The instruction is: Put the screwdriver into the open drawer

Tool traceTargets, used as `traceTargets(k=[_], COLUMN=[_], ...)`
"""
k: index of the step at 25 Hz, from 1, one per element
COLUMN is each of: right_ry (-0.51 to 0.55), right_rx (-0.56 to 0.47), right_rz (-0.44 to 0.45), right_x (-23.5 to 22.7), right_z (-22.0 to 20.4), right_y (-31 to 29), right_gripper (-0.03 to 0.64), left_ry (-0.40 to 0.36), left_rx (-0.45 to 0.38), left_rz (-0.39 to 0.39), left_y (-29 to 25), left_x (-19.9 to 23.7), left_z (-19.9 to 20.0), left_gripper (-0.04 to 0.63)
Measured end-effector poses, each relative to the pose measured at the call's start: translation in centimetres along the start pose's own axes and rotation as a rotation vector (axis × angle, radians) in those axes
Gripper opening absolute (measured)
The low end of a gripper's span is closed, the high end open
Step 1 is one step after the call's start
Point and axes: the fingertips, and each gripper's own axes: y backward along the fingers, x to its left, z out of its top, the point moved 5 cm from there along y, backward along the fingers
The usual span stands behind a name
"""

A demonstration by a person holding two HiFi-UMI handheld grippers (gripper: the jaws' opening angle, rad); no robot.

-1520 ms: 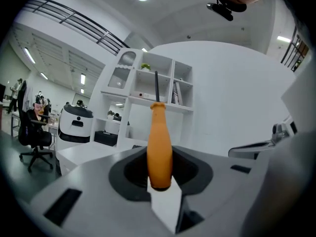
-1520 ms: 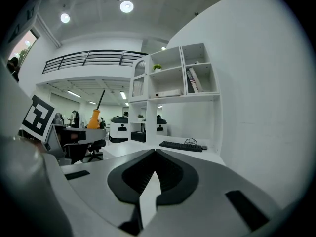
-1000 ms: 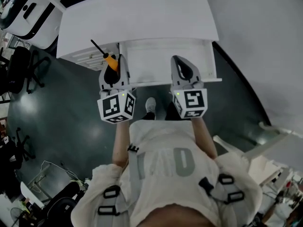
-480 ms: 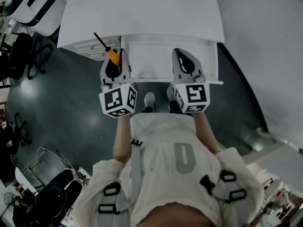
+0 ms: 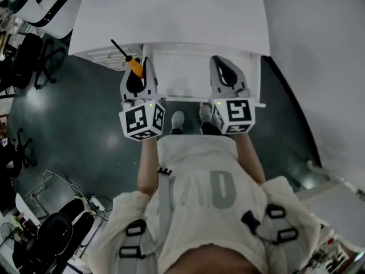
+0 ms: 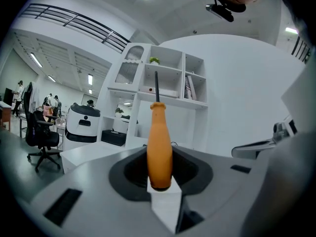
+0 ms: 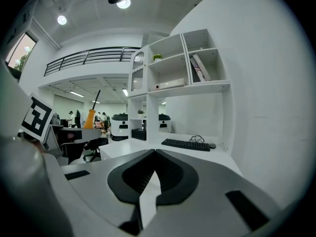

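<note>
Two claws reach side by side from the person's body toward the white table [image 5: 171,21]. The left claw [image 5: 141,76] is clamped on the screwdriver [image 5: 134,66], its jaws pinching the lower end of the orange handle. The handle stands up out of the jaws, and the thin black shaft runs on past it, up and away to this claw's left. Just right of this claw lies the open drawer [image 5: 182,76], white and bare inside. The screwdriver hangs beside the drawer's left wall, not inside it.

The right claw [image 5: 223,74] has its jaws together with nothing between them. It sits over the right part of the drawer, near the right wall. Ahead of both claws the tabletop overhangs the back of the drawer.

Beyond the right claw a black keyboard [image 7: 186,143] lies on the table. Above it a white shelf unit [image 7: 178,89] holds a few books. Below the claws the person's shoes [image 5: 180,120] stand on the dark floor [image 5: 85,136], close under the drawer front. Black office chairs [image 5: 25,64] stand well off to the left claw's left.
</note>
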Motion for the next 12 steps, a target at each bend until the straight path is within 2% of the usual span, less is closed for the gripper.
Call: traceTargets(k=[5, 12], right_ry=[-0.026, -0.052], right_rx=[0.002, 0.022], right_rz=[0.002, -0.018], right_x=[-0.3, -1.1], right_z=[0.1, -0.4], right_y=[-0.2, 0.5], right_gripper=[0.005, 0.005], left_ry=[-0.016, -0.116], left_rx=[0.009, 0.018], left_rz=[-0.017, -0.074], left_y=[-0.7, -2.5], left_x=[-0.8, -2.7], left_z=[-0.1, 0.9], left_gripper=[0.097, 0.096])
